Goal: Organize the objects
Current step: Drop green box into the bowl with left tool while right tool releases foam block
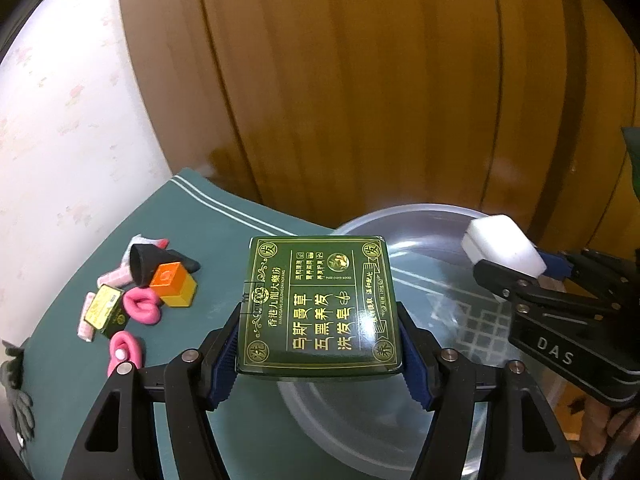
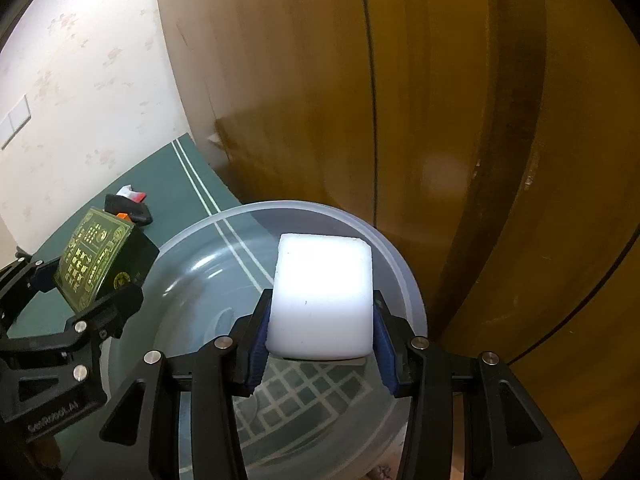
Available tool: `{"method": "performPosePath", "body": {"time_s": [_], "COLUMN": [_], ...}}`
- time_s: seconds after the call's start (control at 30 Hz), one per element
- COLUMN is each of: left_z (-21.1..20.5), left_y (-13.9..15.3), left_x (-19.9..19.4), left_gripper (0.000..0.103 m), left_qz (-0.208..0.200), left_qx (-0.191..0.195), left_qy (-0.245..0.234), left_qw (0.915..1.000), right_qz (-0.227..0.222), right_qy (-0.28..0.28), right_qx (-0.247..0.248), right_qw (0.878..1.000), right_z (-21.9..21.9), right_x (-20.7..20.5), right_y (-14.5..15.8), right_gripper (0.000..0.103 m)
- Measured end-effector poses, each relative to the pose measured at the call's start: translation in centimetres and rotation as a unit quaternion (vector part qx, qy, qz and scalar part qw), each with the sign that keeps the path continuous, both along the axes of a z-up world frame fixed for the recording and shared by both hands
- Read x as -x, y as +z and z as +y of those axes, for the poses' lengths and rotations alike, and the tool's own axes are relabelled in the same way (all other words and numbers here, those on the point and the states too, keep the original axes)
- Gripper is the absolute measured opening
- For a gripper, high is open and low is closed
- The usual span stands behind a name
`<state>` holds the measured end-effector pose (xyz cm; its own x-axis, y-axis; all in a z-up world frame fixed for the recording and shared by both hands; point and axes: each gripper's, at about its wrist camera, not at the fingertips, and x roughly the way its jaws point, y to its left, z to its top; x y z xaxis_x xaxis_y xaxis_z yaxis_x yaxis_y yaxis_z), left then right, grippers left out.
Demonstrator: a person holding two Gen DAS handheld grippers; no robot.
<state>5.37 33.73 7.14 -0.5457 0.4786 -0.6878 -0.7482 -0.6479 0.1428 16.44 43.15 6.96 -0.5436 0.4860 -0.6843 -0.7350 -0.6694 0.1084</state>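
1. The left gripper (image 1: 320,344) has its jaws clamped on a dark green soap box (image 1: 320,304) with gold Chinese print; the blue pads press its two sides. The box is held in the air, above the near-left rim of the clear plastic basin (image 1: 400,216).
2. The right gripper (image 2: 320,344) has its jaws clamped on a white block (image 2: 322,296), which looks like a bar of soap or a sponge; the glare is too strong to tell which. The block hangs over the inside of the basin (image 2: 412,292), toward its far-right part.
3. The basin stands on the green table cover (image 1: 224,216), near the right edge and close to the wooden door (image 1: 360,80) behind it.
4. In the left wrist view the right gripper (image 1: 516,280) is seen from the side with the white block (image 1: 502,244) between its fingers.
5. In the right wrist view the left gripper (image 2: 80,280) holds the green box (image 2: 100,260) tilted, just beside the left rim of the basin.
6. Toward the left edge of the cover lies a small group: an orange box (image 1: 174,284), a black cone-shaped piece (image 1: 148,264), a small green tin (image 1: 105,310), two pink lip-shaped items (image 1: 141,307) and some pink and white wrapped pieces (image 1: 86,326).
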Motion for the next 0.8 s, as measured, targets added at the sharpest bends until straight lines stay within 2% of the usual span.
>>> {"method": "performPosePath", "body": {"time_s": [0.03,0.07,0.1,0.13,0.63,0.8], "left_z": [0.1,0.2,0.1,0.1,-1.0,-1.7], "left_y": [-0.1,-0.1,0.0,0.1,0.8,1.2], "left_x": [-0.1,-0.1,-0.2,-0.4,-0.6,-0.8], "left_gripper": [0.078,0.091,0.098,0.1,0.101,0.101], "left_qz": [-0.004,-0.007,-0.006,-0.002,0.013,0.03], "left_qx": [0.001,-0.001,-0.004,-0.008,-0.014,-0.016], "left_qy": [-0.003,-0.004,-0.003,-0.003,0.005,0.008], "left_qw": [1.0,1.0,1.0,1.0,0.9998,0.9994], "right_qz": [0.002,0.002,0.001,-0.001,-0.003,-0.003], "right_qy": [0.0,0.001,0.001,0.001,0.002,0.004], "right_qx": [0.001,0.001,0.0,-0.002,-0.004,-0.007], "right_qw": [1.0,1.0,1.0,1.0,1.0,1.0], "right_z": [0.0,-0.1,-0.2,-0.2,-0.8,-1.1], "right_x": [-0.1,-0.1,-0.1,0.0,-0.2,-0.1], "right_y": [0.0,0.0,0.1,0.1,0.4,0.7], "right_gripper": [0.046,0.047,0.047,0.048,0.052,0.052]}}
